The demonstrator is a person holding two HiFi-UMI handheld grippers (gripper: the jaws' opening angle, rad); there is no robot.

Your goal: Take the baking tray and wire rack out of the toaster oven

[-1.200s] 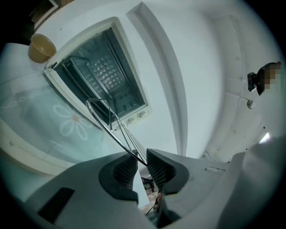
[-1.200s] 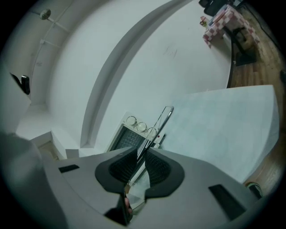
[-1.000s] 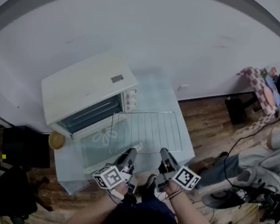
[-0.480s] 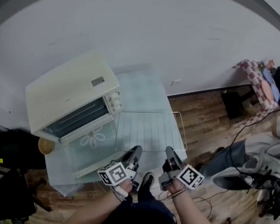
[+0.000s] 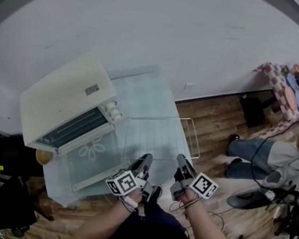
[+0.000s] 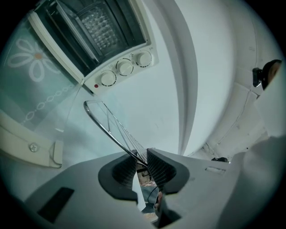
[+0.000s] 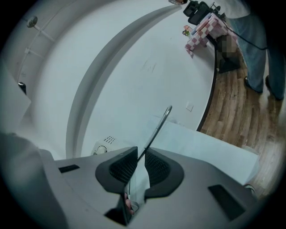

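The cream toaster oven (image 5: 65,106) stands at the table's left with its glass door (image 5: 89,152) folded down. Out of the oven, the wire rack (image 5: 158,136) hangs over the teal tablecloth (image 5: 152,92). My left gripper (image 5: 145,165) and right gripper (image 5: 180,166) each pinch its near edge. In the left gripper view the jaws (image 6: 142,159) are shut on the rack's rim wire (image 6: 107,125), with the oven's knobs (image 6: 124,67) and open cavity (image 6: 96,29) beyond. In the right gripper view the jaws (image 7: 140,161) clamp the rack's rim (image 7: 158,125).
A yellowish bowl (image 5: 43,157) sits by the table's left corner, with dark furniture (image 5: 16,157) beyond. A person's legs (image 5: 263,153) and cables lie on the wood floor at right. Bags and a checked cloth (image 5: 279,83) stand by the wall.
Both grippers have drawn back toward me and a little down with the rack. The rack now sits farther from the oven's opening.
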